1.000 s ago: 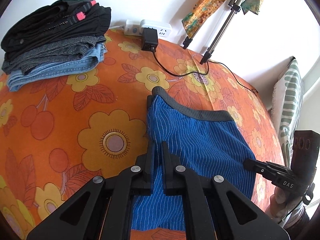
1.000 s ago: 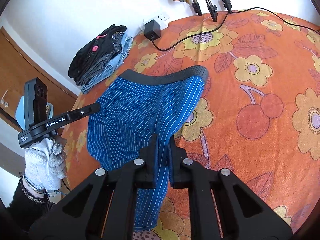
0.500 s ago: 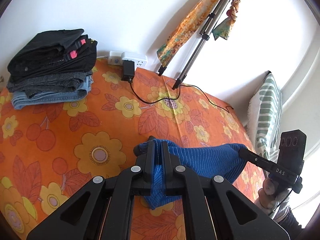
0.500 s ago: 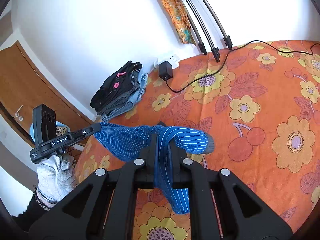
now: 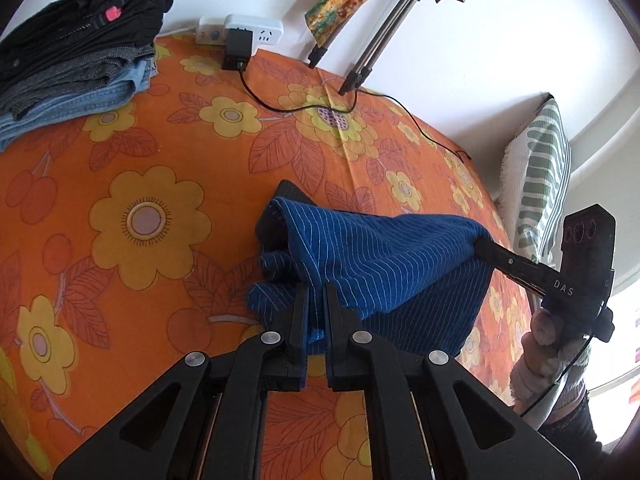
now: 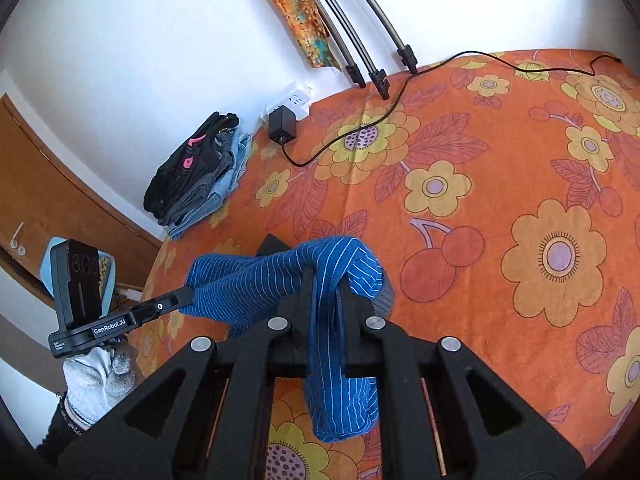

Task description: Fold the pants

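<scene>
An orange bedspread (image 5: pixel 132 168) printed with yellow flowers and red cherries covers the bed. At its far edge stands a plain white wall (image 5: pixel 500 32), brightly lit. A white power strip (image 5: pixel 240 32) lies against the wall. A brown wooden door (image 6: pixel 44 184) shows at the left. A green-striped pillow (image 5: pixel 540 184) leans at the right.

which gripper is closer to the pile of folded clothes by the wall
Left. The left gripper holds the blue pants at the end toward the clothes pile; the right gripper holds the far end.
</scene>
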